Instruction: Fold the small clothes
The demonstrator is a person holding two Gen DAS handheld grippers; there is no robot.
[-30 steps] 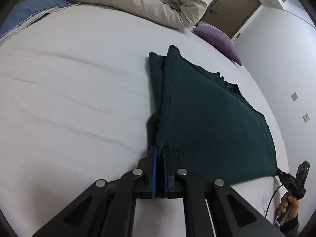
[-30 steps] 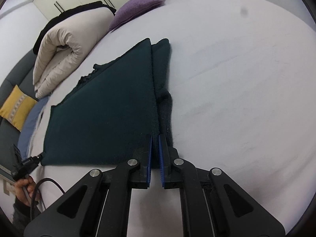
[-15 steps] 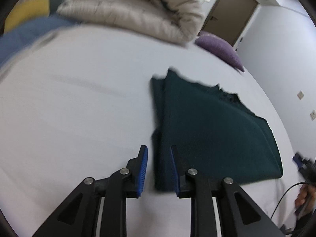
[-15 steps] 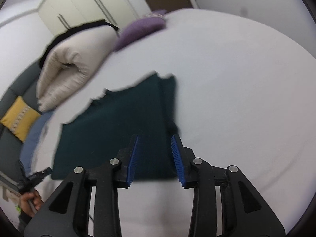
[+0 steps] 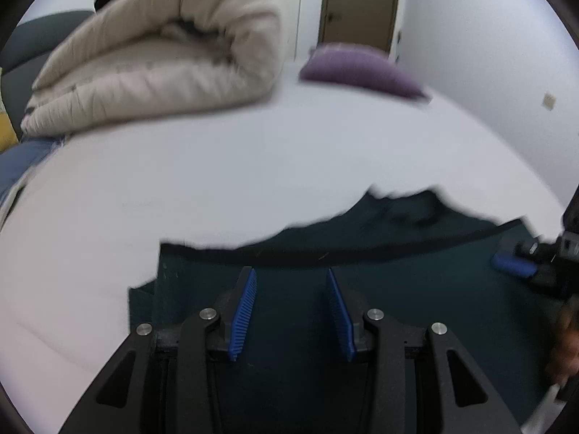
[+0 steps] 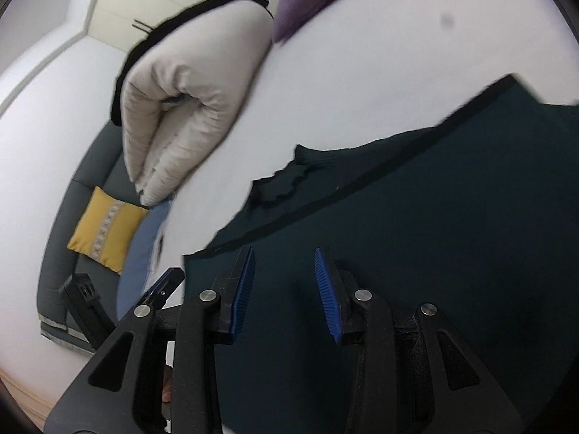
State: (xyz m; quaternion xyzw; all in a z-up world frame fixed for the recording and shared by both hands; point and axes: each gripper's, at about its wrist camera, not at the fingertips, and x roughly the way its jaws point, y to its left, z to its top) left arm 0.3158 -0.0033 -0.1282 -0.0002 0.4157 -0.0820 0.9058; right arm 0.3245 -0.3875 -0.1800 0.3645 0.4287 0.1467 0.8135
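Observation:
A dark green knitted garment (image 5: 416, 282) lies folded flat on the white bed (image 5: 235, 166); it also shows in the right wrist view (image 6: 434, 224). My left gripper (image 5: 291, 311) is open and empty, held over the garment's near part. My right gripper (image 6: 284, 289) is open and empty, also over the garment near its edge. The right gripper's blue pad (image 5: 514, 266) shows at the right of the left wrist view. The left gripper's tip (image 6: 163, 284) shows at the lower left of the right wrist view.
A rolled beige duvet (image 5: 155, 68) and a purple pillow (image 5: 362, 72) lie at the far end of the bed. A yellow cushion (image 6: 105, 231) rests on a grey sofa (image 6: 61, 253) beside the bed. A brown door (image 5: 358, 3) stands beyond.
Both grippers let go of the garment's corners and opened wide. Both then swung round over the garment, which now lies flat on the bed.

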